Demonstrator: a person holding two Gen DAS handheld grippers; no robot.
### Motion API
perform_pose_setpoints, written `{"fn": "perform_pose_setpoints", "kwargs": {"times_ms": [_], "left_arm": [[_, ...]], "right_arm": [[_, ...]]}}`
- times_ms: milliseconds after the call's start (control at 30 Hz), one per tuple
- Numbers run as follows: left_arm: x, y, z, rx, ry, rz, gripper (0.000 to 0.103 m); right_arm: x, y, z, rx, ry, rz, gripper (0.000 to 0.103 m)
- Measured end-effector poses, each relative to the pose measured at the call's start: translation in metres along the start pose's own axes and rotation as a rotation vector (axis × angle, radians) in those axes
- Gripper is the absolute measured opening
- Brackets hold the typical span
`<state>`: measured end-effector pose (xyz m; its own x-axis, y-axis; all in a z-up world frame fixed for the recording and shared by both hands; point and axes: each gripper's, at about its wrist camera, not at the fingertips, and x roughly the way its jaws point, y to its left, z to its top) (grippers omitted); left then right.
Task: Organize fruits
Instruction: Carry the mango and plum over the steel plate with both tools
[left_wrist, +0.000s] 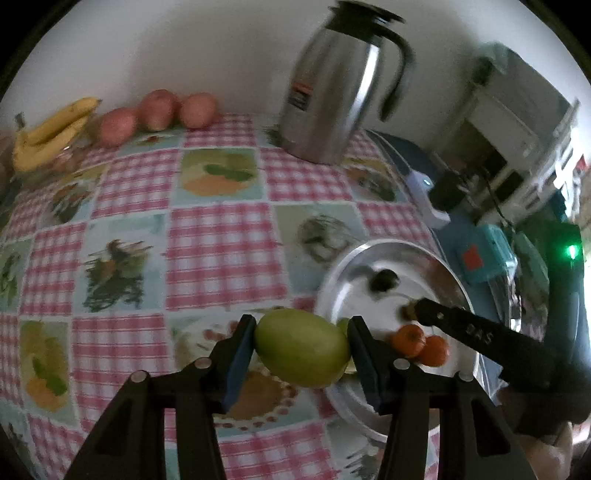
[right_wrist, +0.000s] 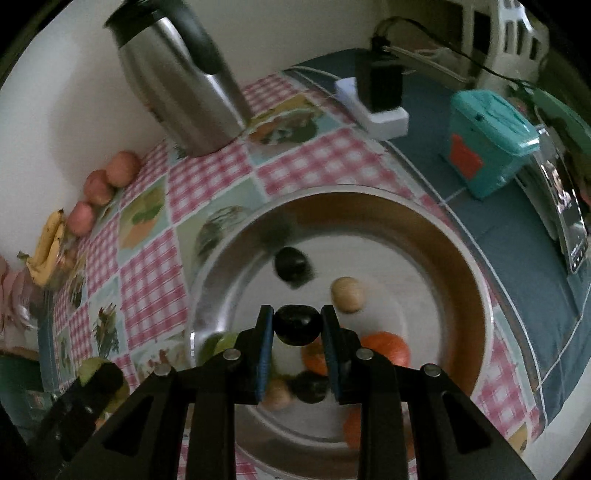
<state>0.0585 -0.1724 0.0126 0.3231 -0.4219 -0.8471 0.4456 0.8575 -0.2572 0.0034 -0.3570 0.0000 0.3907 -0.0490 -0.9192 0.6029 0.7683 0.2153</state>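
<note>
We hold a green fruit (left_wrist: 303, 347) clamped in the left tool (left_wrist: 301, 345) at the bowl (right_wrist: 436, 221) rim; right tool (right_wrist: 297, 328) clamps a dark fruit (right_wrist: 297, 329) over the bowl, likely for dropping in.

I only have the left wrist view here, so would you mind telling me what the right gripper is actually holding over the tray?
Observer: The right gripper is shut on a small dark round fruit, clamped between its blue pads.
Operator: Thanks. What lies in the tray beneath it?
Observer: In the metal tray directly below sit another dark fruit and a pale beige one.
Operator: Is there anything further back in the tray?
Observer: Yes, a second beige fruit lies beyond the jaws, next to one more dark fruit.
</note>
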Motion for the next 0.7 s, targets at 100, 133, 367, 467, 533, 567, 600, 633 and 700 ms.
{"fn": "perform_pose_setpoints", "kwargs": {"times_ms": [100,133,367,467,533,567,600,633,700], "left_arm": [[0.007,-0.015,-0.004,0.035,0.015,-0.018,0.054],[0.009,-0.020,-0.005,0.048,0.020,-0.020,0.054],[0.025,-0.039,-0.013,0.097,0.064,-0.035,0.054],[0.031,-0.038,-0.012,0.080,0.071,-0.057,0.054],[0.033,-0.036,-0.010,0.070,0.064,-0.061,0.054],[0.034,-0.034,-0.008,0.067,0.057,-0.062,0.054],[0.036,-0.033,-0.006,0.066,0.048,-0.061,0.054],[0.037,-0.033,-0.004,0.067,0.040,-0.059,0.054],[0.040,-0.031,0.000,0.072,0.016,-0.048,0.054]], "right_arm": [[-0.001,-0.008,0.001,0.015,-0.001,0.000,0.027],[-0.002,-0.009,0.001,0.019,-0.003,0.002,0.027],[-0.009,-0.009,0.001,0.021,-0.017,0.028,0.027],[-0.007,-0.008,0.001,0.015,-0.010,0.034,0.027],[-0.003,-0.007,0.000,0.016,0.002,0.039,0.027],[-0.002,-0.008,-0.001,0.019,0.006,0.042,0.027],[0.000,-0.009,-0.001,0.025,0.010,0.047,0.027],[0.000,-0.010,-0.001,0.028,0.010,0.049,0.027],[0.001,-0.010,-0.001,0.032,0.009,0.047,0.027]]}}
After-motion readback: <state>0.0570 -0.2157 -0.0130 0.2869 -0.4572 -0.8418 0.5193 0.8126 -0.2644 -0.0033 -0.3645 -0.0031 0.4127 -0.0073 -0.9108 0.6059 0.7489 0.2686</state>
